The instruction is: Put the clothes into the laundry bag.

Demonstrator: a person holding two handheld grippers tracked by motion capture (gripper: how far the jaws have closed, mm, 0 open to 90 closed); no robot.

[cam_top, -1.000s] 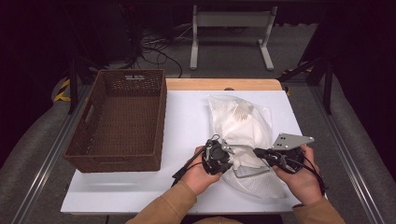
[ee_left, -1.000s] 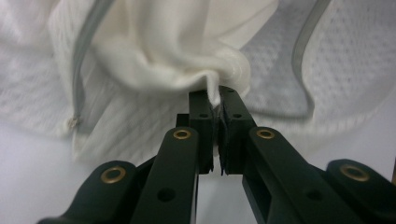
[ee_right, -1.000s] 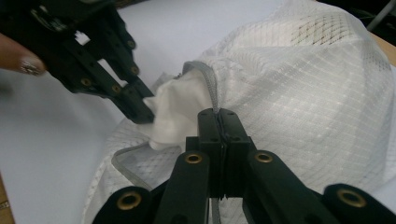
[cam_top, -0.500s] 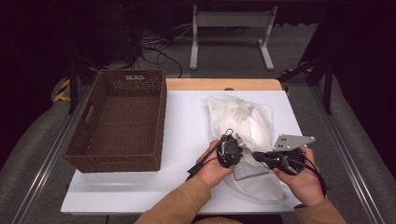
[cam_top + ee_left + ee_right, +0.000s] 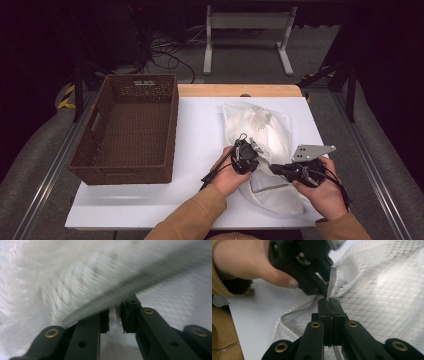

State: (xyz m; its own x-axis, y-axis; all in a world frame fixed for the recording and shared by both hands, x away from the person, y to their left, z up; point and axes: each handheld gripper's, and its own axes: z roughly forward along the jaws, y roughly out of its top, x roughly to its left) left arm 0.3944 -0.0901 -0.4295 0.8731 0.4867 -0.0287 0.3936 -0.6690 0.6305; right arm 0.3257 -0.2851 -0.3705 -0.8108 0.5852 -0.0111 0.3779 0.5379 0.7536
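White mesh bag (image 5: 267, 150) | right hand-held gripper (image 5: 329, 305) pinching zipper (image 5: 331, 281) | left hand-held gripper (image 5: 115, 320) parted

A: High view, lighting: bright from overhead on the white bench (image 5: 165, 200); floor and surroundings behind fall to near black.

B: Shadows: soft, short, dark inside the wicker basket (image 5: 131, 131). Mild curve to the bench edges toward the frame borders.

A: Left gripper view, sharpness: poor. The mesh bag (image 5: 62, 277) is smeared by motion blur and closeness; the zipper band streaks diagonally. Jaws read sharper than the cloth.

B: Right gripper view: well lit, with a glossy sheen on the mesh at right. The hand (image 5: 249, 260) and the other gripper up top are soft, out of focus.
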